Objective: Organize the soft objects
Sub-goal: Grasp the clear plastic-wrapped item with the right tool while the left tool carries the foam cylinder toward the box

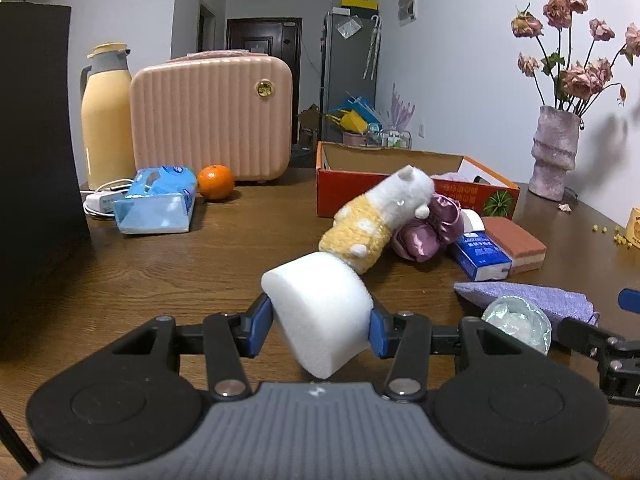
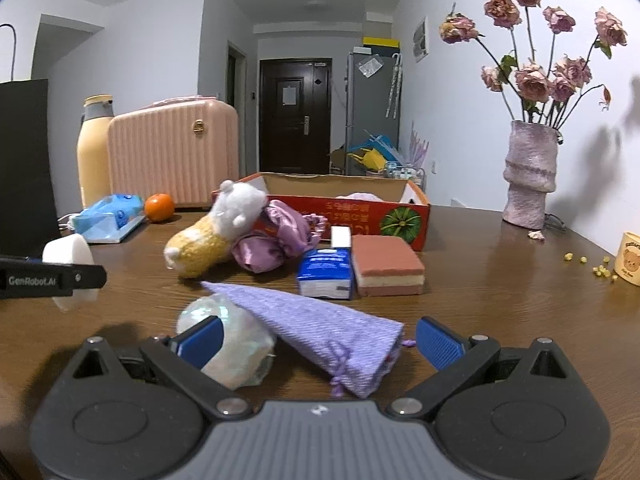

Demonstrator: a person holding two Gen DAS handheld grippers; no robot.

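White foam (image 1: 320, 316) sits clamped between the left gripper's (image 1: 321, 322) blue pads above the table (image 1: 180, 264) in the left view, while in the right view the right gripper (image 2: 320, 338) gapes wide around a purple pouch (image 2: 320, 332) lying on the wood.

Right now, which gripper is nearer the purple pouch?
Right. The right gripper stands open around the purple pouch; the left gripper, shut on the white foam, is off to its left.

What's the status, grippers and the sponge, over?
Left gripper shut on white foam sponge. Right gripper open, over purple pouch. Plush toy lies between sponge and orange box.
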